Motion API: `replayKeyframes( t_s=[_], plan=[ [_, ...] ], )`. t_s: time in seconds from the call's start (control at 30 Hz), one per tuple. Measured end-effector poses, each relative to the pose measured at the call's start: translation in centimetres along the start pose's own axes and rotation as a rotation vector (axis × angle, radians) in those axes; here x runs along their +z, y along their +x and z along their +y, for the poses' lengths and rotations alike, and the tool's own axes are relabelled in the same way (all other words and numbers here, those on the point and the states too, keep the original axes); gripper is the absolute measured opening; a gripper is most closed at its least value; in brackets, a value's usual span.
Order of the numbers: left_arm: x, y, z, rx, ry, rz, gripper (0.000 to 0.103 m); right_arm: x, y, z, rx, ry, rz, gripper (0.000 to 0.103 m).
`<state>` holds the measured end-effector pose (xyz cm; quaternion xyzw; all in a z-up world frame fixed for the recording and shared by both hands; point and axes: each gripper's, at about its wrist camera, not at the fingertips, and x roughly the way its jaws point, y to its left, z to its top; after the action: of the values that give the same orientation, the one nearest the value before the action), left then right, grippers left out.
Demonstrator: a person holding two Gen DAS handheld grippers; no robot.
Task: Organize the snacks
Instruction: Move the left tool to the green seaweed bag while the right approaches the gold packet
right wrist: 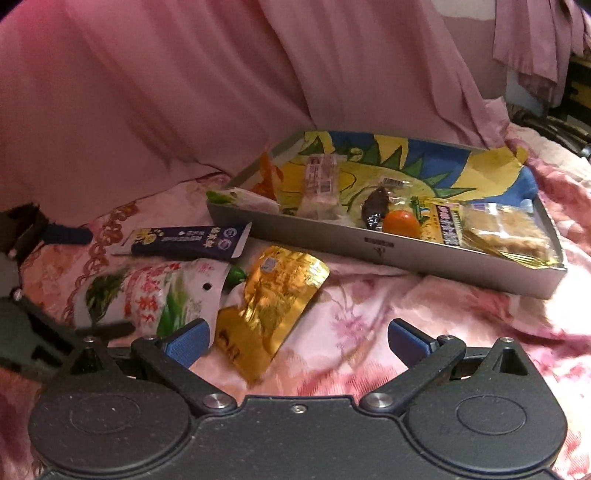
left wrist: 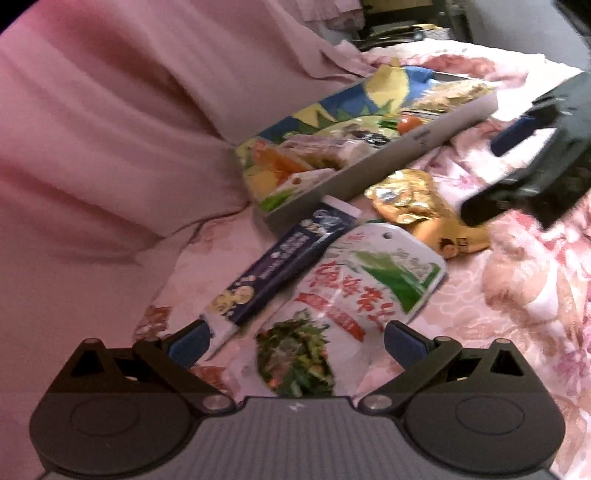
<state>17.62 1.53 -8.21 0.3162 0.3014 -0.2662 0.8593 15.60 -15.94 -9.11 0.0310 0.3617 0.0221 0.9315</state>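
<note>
Three snack packs lie on a pink floral bedspread: a white and green pack (left wrist: 354, 291) (right wrist: 155, 291), a dark blue tube-shaped pack (left wrist: 284, 258) (right wrist: 188, 240) and a gold foil pack (left wrist: 417, 206) (right wrist: 269, 302). A grey tray (left wrist: 384, 166) (right wrist: 314, 229) behind them holds several snacks on a colourful liner. My left gripper (left wrist: 295, 339) is open, with the white and green pack between its fingers. My right gripper (right wrist: 299, 343) is open and empty, just in front of the gold pack. The right gripper also shows in the left wrist view (left wrist: 535, 147).
A pink curtain (right wrist: 184, 92) hangs behind the tray and packs. The bedspread (right wrist: 406, 314) is rumpled around the tray. Dark objects (left wrist: 399, 26) sit at the far edge beyond the bed.
</note>
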Motion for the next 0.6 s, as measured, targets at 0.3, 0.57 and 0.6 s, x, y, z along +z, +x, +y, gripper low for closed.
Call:
replayKeyframes(
  t_s=[0.3,0.57,0.6],
  plan=[
    [0.5,2.0,-0.7,-0.056,0.037,0.018,0.103,1.6,4.5,-0.2,-0.028,0.093,0.097,0.102],
    [0.9,2.8,1.0,-0.14,-0.103,0.101,0.102,1.6,5.8,0.6,-0.104,0.02,0.122,0.094],
    [0.9,2.8,1.4,-0.156,-0.131,0.107,0.101,1.5,5.7,0.6,-0.102,0.01,0.122,0.091]
  ],
)
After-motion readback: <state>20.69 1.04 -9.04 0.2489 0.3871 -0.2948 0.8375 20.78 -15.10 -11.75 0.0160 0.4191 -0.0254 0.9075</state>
